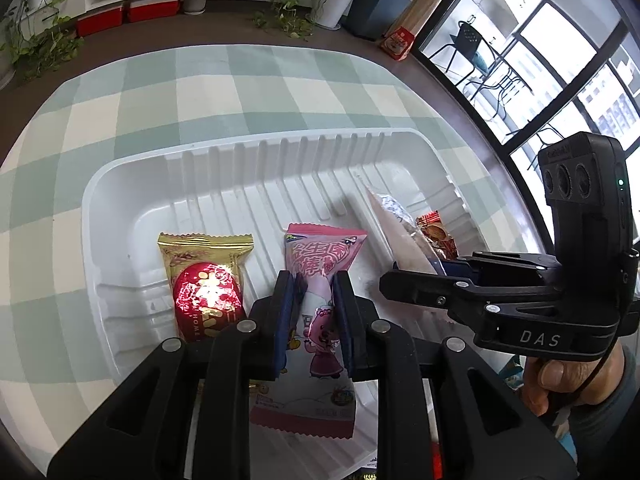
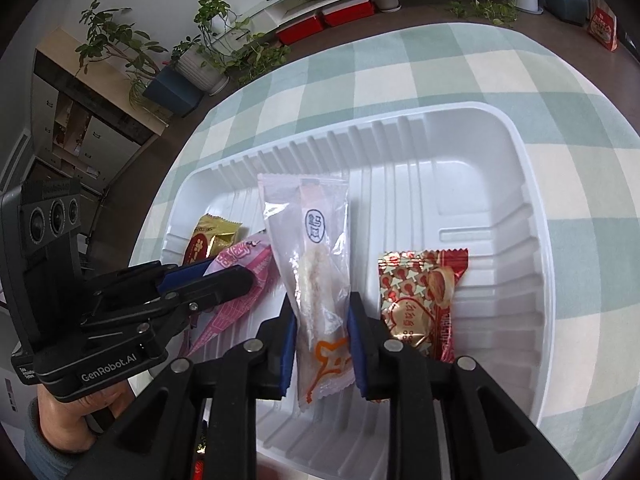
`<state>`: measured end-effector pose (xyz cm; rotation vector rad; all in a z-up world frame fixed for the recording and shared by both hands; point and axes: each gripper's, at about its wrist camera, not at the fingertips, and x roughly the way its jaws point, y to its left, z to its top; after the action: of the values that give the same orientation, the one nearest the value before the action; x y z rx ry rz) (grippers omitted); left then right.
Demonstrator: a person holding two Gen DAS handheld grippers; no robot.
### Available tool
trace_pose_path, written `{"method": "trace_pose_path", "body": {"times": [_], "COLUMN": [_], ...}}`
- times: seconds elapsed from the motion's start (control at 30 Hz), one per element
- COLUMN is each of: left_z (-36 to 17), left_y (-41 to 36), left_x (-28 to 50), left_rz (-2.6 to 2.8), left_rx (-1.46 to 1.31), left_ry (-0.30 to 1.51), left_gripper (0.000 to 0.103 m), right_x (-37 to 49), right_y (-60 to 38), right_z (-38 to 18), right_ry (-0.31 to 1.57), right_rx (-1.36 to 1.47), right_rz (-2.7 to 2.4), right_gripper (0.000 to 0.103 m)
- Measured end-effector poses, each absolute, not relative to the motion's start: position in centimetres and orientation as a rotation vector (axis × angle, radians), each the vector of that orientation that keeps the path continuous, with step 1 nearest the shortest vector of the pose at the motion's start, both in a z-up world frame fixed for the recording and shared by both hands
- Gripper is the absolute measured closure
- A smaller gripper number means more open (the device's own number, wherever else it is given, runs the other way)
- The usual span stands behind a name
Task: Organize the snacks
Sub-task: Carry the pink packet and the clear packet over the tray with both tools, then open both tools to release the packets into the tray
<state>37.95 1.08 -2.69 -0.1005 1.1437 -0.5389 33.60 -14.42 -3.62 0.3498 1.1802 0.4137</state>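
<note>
Holding 2 snacks over the white tray (image 1: 92, 208), 1 per claw. Left gripper (image 1: 314, 280) closed on the pink packet (image 1: 320, 248), pinched across the middle, both ends free: far end out over the tray floor, near end hanging close to the near rim. Right gripper (image 2: 322, 300) clamped on the clear packet (image 2: 308, 220), long pale biscuit inside, pads gripping low on the wrapper, most of the length sticking out toward the far wall. Already lying in the tray: gold-and-red packet (image 1: 204, 272) at left, red star-print packet (image 2: 420, 300) at right, just beside the right claw. Hard to tell whether either held packet touches the tray floor.

Judged risks:
- Slick film between narrow pads: easy to slide or swivel, ending crooked or across a neighbour.
- Squeezing on the biscuit itself: possible cracking under a hard pinch.
- Both claws near each other: danger of a knock during release, jolting 1 packet loose early.
- Pink packet's near end by the rim: possible tipping out onto the checked tablecloth (image 1: 200, 88) on letting go too near.
- Right claw's outer finger next to the star-print packet: likely to nudge or drag it on opening wide.
- Light tray: probably easy to shove across the cloth with a low push.
</note>
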Motion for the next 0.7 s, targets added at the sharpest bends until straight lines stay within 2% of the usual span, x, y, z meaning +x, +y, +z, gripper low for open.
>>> {"method": "trace_pose_path", "body": {"times": [0.23,0.37,0.47,0.57,0.63,0.67,0.7], "left_z": [-2.4,-2.3,-2.0,-1.2,-0.4,0.2,1.0], "left_y": [0.1,-0.2,-0.2,0.0,0.3,0.5,0.9], "left_x": [37.6,37.6,37.4,37.1,36.7,36.3,35.9], "left_rz": [-0.548,-0.549,-0.553,-0.549,-0.542,-0.536,-0.531], "left_rx": [-0.069,-0.068,-0.076,-0.076,-0.072,-0.068,-0.067], "left_ry": [1.129,1.123,1.106,1.083,1.066,1.048,1.02], "left_gripper": [0.083,0.076,0.076,0.074,0.049,0.027,0.023], "right_x": [33.4,33.1,32.7,32.1,31.5,31.1,30.7], "right_y": [-14.8,-15.0,-15.7,-16.5,-17.2,-17.6,-18.0], "right_z": [-3.2,-2.4,-1.7,-0.8,0.2,0.9,1.6], "right_ry": [1.171,1.148,1.13,1.119,1.096,1.079,1.057], "right_rx": [0.367,0.367,0.381,0.408,0.439,0.449,0.453], "right_rz": [0.412,0.399,0.392,0.375,0.375,0.379,0.377], "right_gripper": [0.069,0.055,0.053,0.043,0.041,0.04,0.036]}}
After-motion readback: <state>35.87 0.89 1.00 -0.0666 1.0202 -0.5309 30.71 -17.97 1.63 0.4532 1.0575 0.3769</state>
